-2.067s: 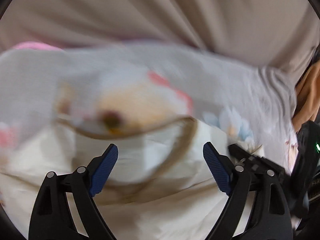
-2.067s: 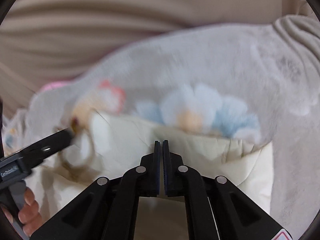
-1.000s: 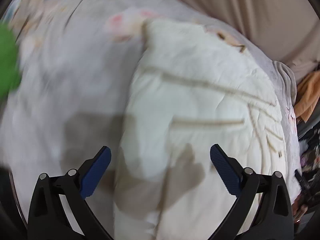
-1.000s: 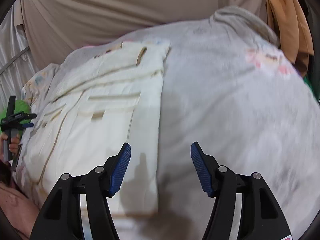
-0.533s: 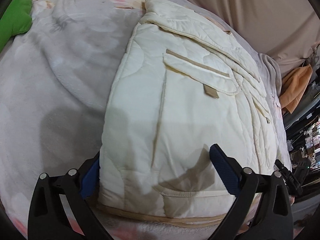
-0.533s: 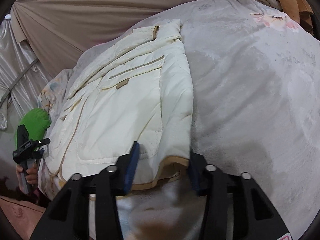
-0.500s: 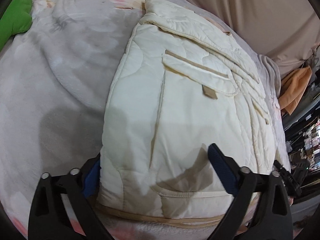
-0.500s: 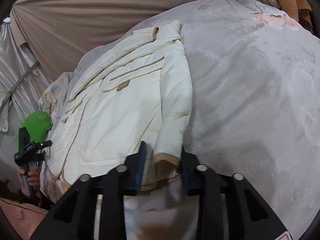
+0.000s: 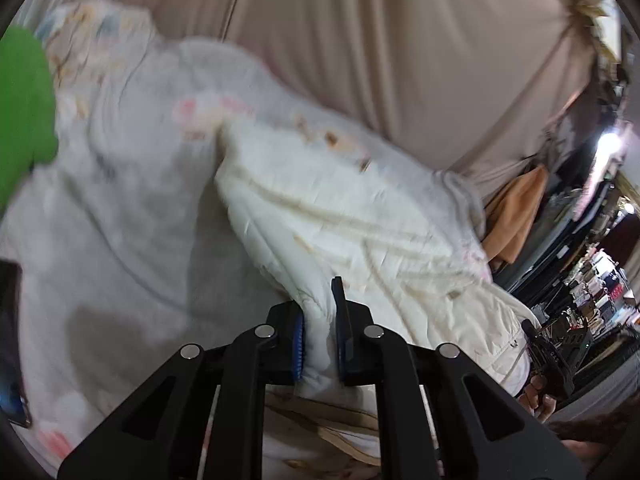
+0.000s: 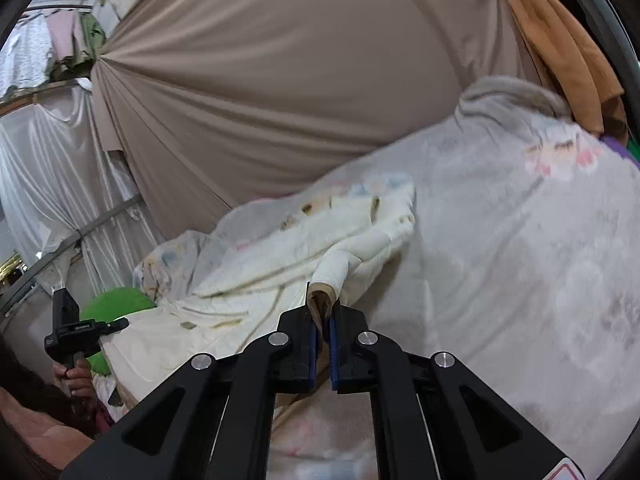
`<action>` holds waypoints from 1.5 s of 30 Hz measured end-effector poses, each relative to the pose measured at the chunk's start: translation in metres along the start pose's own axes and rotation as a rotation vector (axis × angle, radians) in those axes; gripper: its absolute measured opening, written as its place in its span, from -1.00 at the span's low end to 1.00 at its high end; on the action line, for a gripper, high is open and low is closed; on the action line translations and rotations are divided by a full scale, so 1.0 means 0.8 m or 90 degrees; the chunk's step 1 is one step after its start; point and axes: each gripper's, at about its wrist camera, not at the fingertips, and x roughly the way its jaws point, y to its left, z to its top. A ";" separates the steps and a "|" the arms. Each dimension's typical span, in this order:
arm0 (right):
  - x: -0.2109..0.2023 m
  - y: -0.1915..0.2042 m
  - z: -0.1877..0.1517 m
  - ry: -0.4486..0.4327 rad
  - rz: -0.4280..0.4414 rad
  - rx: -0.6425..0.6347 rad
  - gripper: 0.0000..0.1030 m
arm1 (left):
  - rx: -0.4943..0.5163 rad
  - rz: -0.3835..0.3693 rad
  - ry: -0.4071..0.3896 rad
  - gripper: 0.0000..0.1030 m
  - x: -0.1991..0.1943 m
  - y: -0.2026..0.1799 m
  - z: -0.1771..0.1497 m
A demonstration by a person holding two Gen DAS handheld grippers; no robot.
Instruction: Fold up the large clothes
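A cream quilted jacket (image 9: 360, 208) with tan trim lies on a grey floral blanket (image 9: 120, 208). My left gripper (image 9: 318, 320) is shut on the jacket's near bottom corner and lifts it off the blanket. In the right wrist view the jacket (image 10: 272, 268) stretches away to the left. My right gripper (image 10: 322, 320) is shut on the tan-edged hem of the jacket's other bottom corner (image 10: 320, 300) and holds it raised. The left gripper shows far left in the right wrist view (image 10: 76, 328), the right gripper at the right edge of the left wrist view (image 9: 548, 356).
A green cushion (image 9: 24, 100) lies at the bed's left end, also in the right wrist view (image 10: 116, 300). A beige curtain (image 10: 280, 80) hangs behind the bed. An orange cloth (image 10: 560, 48) hangs at the right. Cluttered shelves (image 9: 600, 280) stand beyond the bed.
Both grippers have closed on the jacket's bottom corners and lifted them up off the blanket. Half a second ago the left jaws were open around the hem.
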 end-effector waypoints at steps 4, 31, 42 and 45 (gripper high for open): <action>-0.040 0.024 0.030 -0.095 0.022 -0.021 -0.91 | 0.041 -0.031 -0.084 -0.79 -0.051 -0.027 0.022; 0.431 -0.167 0.114 0.154 -0.174 0.183 -0.91 | -0.018 0.228 0.068 -0.73 0.387 0.123 0.162; 0.356 -0.154 0.143 0.018 -0.055 0.194 -0.35 | -0.045 0.139 -0.036 -0.54 0.318 0.113 0.174; 0.301 -0.128 0.172 -0.068 -0.050 0.154 -0.16 | -0.027 0.087 -0.061 -0.36 0.268 0.092 0.185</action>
